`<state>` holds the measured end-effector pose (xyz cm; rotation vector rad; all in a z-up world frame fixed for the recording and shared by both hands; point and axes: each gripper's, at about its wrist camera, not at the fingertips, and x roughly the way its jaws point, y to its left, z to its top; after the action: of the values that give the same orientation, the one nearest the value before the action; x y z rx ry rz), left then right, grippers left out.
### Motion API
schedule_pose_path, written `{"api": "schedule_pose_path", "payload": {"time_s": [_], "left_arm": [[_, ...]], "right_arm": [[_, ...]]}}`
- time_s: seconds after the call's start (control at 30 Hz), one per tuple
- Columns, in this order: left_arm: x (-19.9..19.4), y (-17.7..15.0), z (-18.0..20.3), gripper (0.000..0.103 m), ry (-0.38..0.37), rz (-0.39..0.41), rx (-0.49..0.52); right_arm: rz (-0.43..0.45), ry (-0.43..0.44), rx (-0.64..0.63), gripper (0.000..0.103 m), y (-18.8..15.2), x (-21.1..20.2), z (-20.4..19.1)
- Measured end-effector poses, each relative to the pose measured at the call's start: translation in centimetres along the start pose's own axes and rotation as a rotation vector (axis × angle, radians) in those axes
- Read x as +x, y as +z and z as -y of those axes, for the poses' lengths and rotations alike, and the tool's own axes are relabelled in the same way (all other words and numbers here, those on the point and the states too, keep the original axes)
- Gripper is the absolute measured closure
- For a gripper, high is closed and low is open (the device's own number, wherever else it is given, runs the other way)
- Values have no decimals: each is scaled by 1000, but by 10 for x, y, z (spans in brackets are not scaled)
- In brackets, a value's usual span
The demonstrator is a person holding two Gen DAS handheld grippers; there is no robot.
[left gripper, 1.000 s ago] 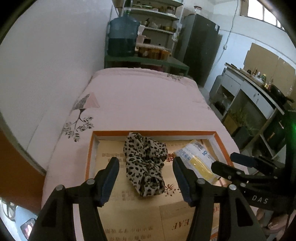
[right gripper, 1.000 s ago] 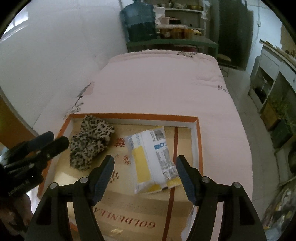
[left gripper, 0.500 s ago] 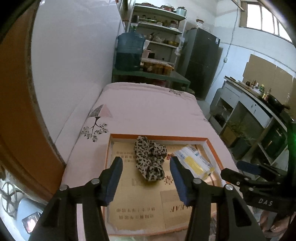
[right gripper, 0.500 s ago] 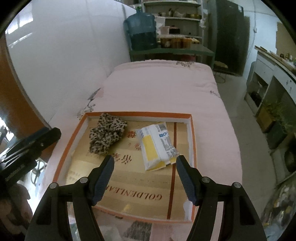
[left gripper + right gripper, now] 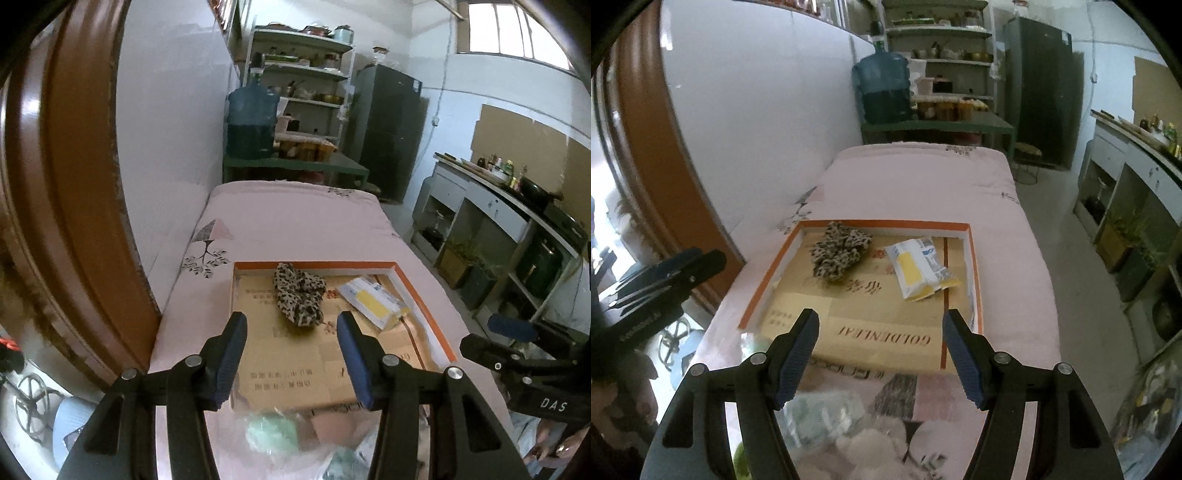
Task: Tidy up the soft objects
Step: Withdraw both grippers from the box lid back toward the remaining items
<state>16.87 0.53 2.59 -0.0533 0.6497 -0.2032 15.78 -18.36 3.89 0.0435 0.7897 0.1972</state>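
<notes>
A leopard-print soft cloth lies at the far left of a shallow cardboard box with an orange rim. To its right in the box rests a white and yellow packet. My left gripper hovers open over the box's near half, well short of the cloth, with nothing between its fingers. My right gripper is open and empty above the box's near edge. Each gripper also shows in the other's view: the right gripper and the left gripper.
The box sits on a pink bed cover. A clear plastic bag of pale soft items lies at the near edge. A brown door frame stands to the left. A water jug, shelves and counter stand beyond.
Both grippers have drawn back and risen from the box, so the cloth and packet look smaller. The plastic bag has come into view below. The left jaws narrowed a little.
</notes>
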Motion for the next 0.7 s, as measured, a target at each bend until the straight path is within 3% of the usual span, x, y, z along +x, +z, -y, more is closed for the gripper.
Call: {"api": "schedule_pose_path", "payload": {"time_s": [0.23,0.43,0.7], "left_arm": [[-38,-25,10,52,-24,46,15],[-59,-48,18,52,18,85,27],[-76,-83,34,52,0,77,40]], "right_arm": [[65,-14,-24,32,-32,-37,-15],[105,-25,-36,32,-67,-58,-24],[125,-28,-59,32,-105,-76,-38]]}}
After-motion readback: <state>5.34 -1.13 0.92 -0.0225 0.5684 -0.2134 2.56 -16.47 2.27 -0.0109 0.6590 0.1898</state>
